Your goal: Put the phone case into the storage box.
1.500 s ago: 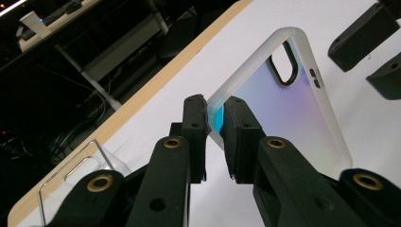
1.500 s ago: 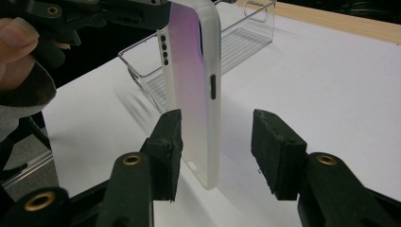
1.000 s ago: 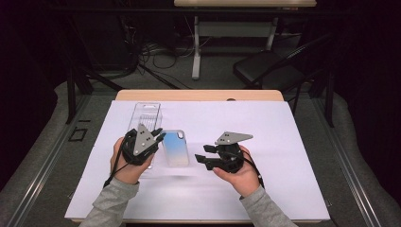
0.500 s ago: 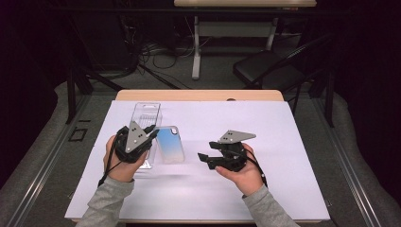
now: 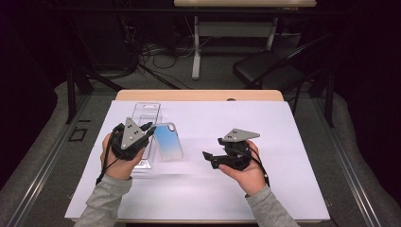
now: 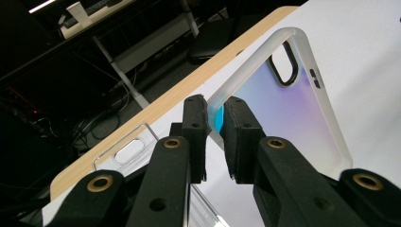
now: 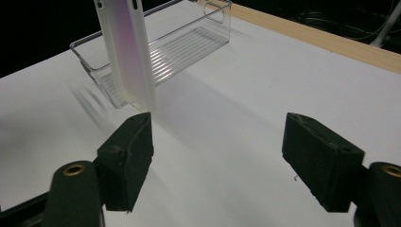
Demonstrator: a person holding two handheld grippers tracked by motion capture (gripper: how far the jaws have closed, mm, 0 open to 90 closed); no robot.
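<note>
A translucent phone case [image 5: 169, 142] with a blue-to-violet back is lifted off the white sheet, and my left gripper [image 5: 147, 129] is shut on its edge. In the left gripper view the two pads [image 6: 215, 111] pinch the rim of the case [image 6: 293, 109] near a corner, opposite the camera cut-out. My right gripper [image 5: 213, 149] hovers to the right of the case, apart from it. Its jaws have just been opening and nothing is between them. In the right gripper view the gripper [image 7: 222, 156] faces the case [image 7: 130, 52], which hangs edge-on.
A clear plastic tray [image 5: 144, 116] lies behind and under the left gripper, also seen as a ribbed tray [image 7: 189, 42] behind the case. A white sheet [image 5: 293, 142] covers the wooden table [image 5: 198, 95]. Beyond the table stand a chair [image 5: 265, 71] and cables on the floor.
The left gripper has carried the case a little to the left, toward the tray. The right gripper has drawn back from the case's right edge and its jaws have spread.
</note>
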